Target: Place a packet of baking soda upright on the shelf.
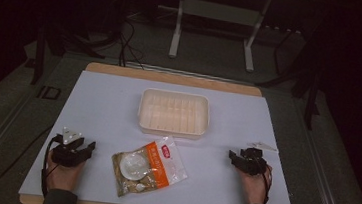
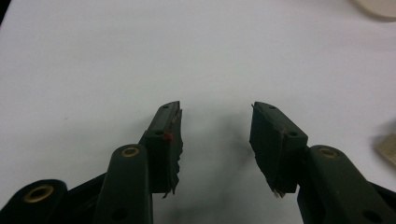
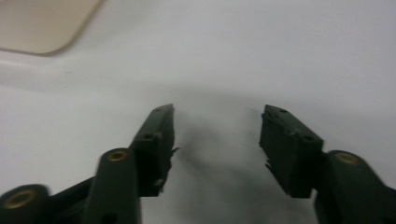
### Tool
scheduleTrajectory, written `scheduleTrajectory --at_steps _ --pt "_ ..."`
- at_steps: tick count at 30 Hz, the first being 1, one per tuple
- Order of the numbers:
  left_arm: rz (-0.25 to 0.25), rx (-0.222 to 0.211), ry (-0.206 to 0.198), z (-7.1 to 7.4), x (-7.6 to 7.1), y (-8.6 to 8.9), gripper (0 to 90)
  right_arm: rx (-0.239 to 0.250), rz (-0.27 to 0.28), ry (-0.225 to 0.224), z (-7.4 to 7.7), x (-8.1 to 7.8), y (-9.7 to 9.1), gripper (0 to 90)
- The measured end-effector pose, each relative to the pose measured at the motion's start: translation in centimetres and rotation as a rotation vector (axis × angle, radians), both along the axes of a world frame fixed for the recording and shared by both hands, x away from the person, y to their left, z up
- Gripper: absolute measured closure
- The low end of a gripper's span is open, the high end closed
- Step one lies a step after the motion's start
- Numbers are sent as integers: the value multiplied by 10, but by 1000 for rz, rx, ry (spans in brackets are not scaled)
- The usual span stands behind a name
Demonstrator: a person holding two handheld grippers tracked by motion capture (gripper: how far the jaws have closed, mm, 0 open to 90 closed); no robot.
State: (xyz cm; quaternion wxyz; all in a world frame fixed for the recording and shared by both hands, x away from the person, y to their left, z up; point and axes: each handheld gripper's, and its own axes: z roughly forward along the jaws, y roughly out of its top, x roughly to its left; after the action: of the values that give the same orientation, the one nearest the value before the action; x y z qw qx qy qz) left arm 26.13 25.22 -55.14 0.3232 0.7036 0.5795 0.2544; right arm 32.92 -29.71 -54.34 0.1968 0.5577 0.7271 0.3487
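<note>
The snack bag (image 1: pixel 148 167) lies flat between the grippers, nearer the left gripper (image 1: pixel 86 149), its long axis slanting from its near-left corner toward the cream tray (image 1: pixel 174 112) beyond. Both the left and the right gripper (image 1: pixel 234 157) rest on the table (image 1: pixel 103 104), jaws spread wide and holding nothing.

Snack bag (image 1: pixel 148 167): clear plastic with orange label panel and small red patch, pale round and tan contents visible; lies flat, tilted, near front edge of bench, between the two hands. Cream plastic tray (image 1: pixel 174 112): rectangular, rounded corners, ribbed floor, empty, upright at bench centre, just beyond bag, apart from it; corner (image 3: pixel 42 23) in right gripper view.
</note>
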Motion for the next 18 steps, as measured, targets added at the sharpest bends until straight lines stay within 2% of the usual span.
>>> scheduleTrajectory --at_steps 1,3,7,8,9,13,15,16,17,18 --pt "-16 -3 -15 0 -1 -1 533 0 15 -3 1 -1 2 476" --pt "-22 -2 -15 1 -1 -3 542 -14 48 1 3 -2 10 475" --pt "-47 -27 -26 1 -1 -4 545 -26 60 12 4 -2 15 465" --pt "-50 -61 -42 1 -2 -4 537 -47 83 20 5 -3 25 471" --pt "-54 -72 -39 1 -1 -4 532 -50 89 20 5 -3 28 469" --pt "-54 -78 -35 0 0 -3 535 -45 118 16 7 -5 38 465" --pt "-55 -72 -43 0 0 -4 535 -44 159 6 8 -7 50 464" --pt "-53 -70 -49 0 0 -4 535 -44 159 6 8 -7 50 464" --pt "-52 -67 -47 0 0 -4 533 -23 195 6 8 -8 57 454" --pt "-53 -64 -45 0 0 -5 533 -23 195 6 8 -8 57 454"
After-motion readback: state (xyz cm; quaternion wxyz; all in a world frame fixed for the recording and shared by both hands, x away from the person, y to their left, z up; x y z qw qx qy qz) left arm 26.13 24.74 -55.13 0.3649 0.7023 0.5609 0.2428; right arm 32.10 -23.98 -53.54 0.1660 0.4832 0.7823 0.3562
